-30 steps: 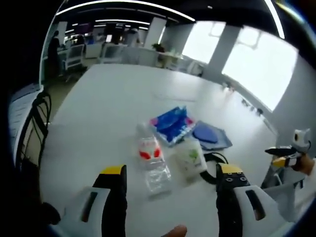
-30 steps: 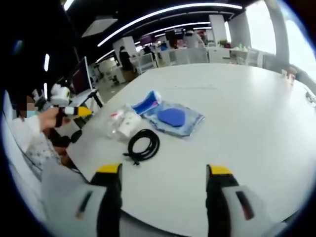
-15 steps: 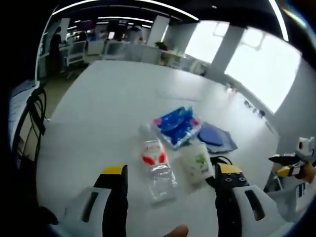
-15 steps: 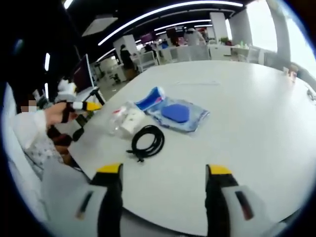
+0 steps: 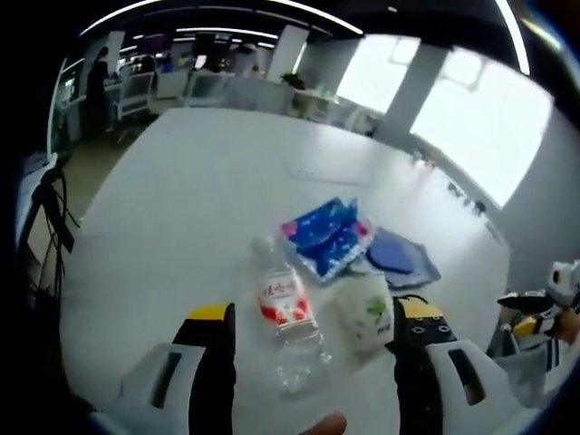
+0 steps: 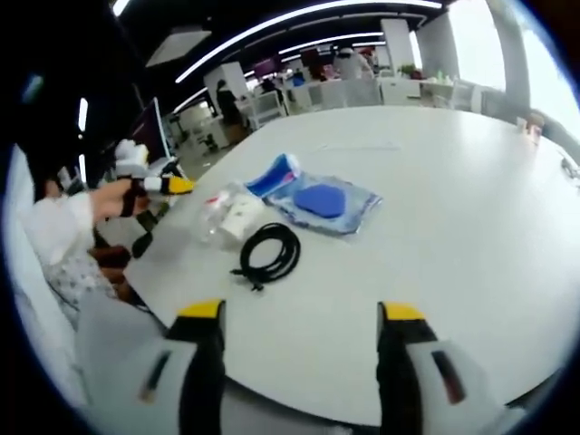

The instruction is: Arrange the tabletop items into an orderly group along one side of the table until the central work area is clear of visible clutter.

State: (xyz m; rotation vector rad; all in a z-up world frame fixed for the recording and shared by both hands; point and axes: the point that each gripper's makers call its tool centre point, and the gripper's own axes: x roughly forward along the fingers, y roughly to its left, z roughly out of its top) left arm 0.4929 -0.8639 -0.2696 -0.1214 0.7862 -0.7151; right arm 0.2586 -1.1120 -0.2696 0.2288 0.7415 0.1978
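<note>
In the left gripper view, my left tool (image 5: 313,319) hovers over the white surface (image 5: 181,199) with its jaws spread wide and nothing between them. Just past the jaws, at 12 o'clock, a clear plastic bottle (image 5: 287,313) with a red label lies on its side. At about 1 o'clock from it, a small white packet (image 5: 365,310) with a green mark sits just beside the bottle. Beyond these lies a blue printed pack (image 5: 326,237), and at its 3 o'clock a clear pouch holding something dark blue (image 5: 399,258). My right tool (image 5: 535,308) enters at the far 3 o'clock edge.

In the right gripper view, my right tool (image 6: 299,317) also stands wide and empty above the surface. At 10 o'clock my left tool (image 6: 168,185) shows, yellow-tipped, near the bottle and packet. A coiled black cable (image 6: 271,253) lies at 11 o'clock from my jaws, with the blue pouch just beyond it.
</note>
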